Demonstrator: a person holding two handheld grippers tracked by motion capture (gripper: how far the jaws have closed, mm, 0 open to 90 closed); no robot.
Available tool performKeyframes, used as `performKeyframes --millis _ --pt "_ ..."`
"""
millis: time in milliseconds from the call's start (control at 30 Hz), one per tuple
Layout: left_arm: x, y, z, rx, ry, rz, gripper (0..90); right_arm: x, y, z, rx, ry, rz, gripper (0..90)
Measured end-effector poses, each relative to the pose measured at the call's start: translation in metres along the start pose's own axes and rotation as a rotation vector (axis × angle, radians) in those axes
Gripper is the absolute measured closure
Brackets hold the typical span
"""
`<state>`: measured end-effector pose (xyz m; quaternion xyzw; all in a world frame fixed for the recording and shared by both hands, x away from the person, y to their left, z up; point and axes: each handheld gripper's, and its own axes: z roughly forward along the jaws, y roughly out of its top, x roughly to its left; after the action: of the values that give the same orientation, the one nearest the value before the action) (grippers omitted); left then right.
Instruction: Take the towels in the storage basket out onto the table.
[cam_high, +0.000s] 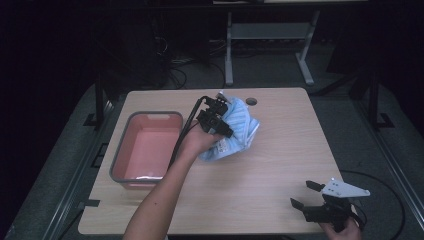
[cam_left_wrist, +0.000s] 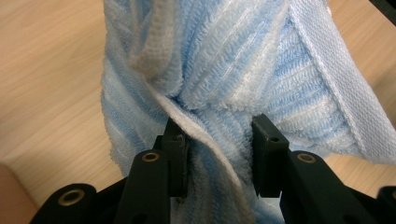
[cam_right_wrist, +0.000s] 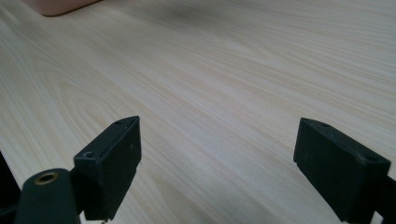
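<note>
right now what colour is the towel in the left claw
Light blue with ribbed stripes; left gripper view shows it best.

Left gripper far forward, fingers pinched close (right gripper near, fingers wide apart).

The counter is bare at the front and right. A pink tub and a blue towel block the back left.

Crumpled blue striped towel, claw-pinched
</note>
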<state>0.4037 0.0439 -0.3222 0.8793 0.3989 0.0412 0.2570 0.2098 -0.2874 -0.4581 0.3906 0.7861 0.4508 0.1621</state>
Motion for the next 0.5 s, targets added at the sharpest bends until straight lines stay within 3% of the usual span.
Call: performKeyframes --millis 500 --pt "-0.004 0.002 0.037 0.013 -0.029 -0.018 64.0 0.001 0.001 0.004 0.002 0.007 -0.008 14.5"
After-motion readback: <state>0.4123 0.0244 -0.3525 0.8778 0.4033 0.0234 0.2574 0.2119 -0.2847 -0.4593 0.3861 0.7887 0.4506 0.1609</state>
